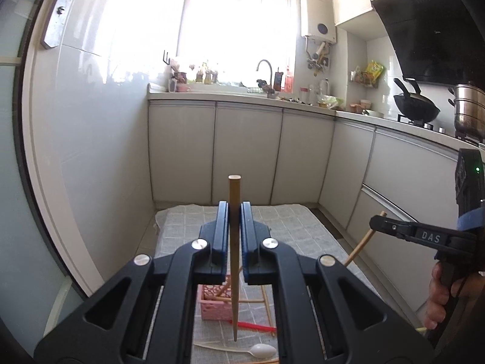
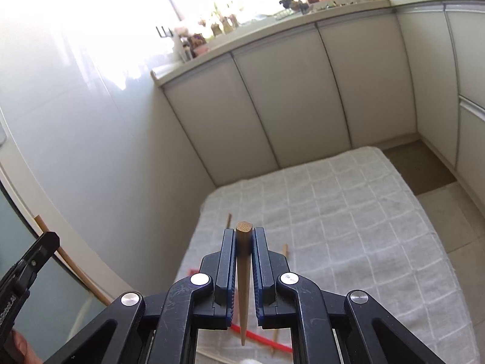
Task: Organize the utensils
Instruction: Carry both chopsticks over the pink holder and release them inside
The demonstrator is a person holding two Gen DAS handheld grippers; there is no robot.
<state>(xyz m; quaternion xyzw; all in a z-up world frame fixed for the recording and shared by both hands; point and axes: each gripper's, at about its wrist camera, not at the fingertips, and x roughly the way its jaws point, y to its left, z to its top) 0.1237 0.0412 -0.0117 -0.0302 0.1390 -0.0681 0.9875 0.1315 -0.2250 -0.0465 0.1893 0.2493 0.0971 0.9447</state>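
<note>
One bamboo chopstick (image 1: 234, 257) is pinched upright by the left gripper (image 1: 234, 212) — another chopstick (image 2: 244, 282) is clamped in the right gripper (image 2: 244, 242), pink basket (image 1: 213, 305) below.

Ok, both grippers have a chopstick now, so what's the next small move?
Probably lower the left gripper so its chopstick drops into the pink basket below. Its tip hangs just right of the basket, which already holds chopsticks; the right gripper can follow.

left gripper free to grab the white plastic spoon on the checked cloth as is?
Probably not. The left gripper is shut on a brown wooden chopstick, so its jaws are occupied. The white plastic spoon lies uncovered on the cloth below.
</note>
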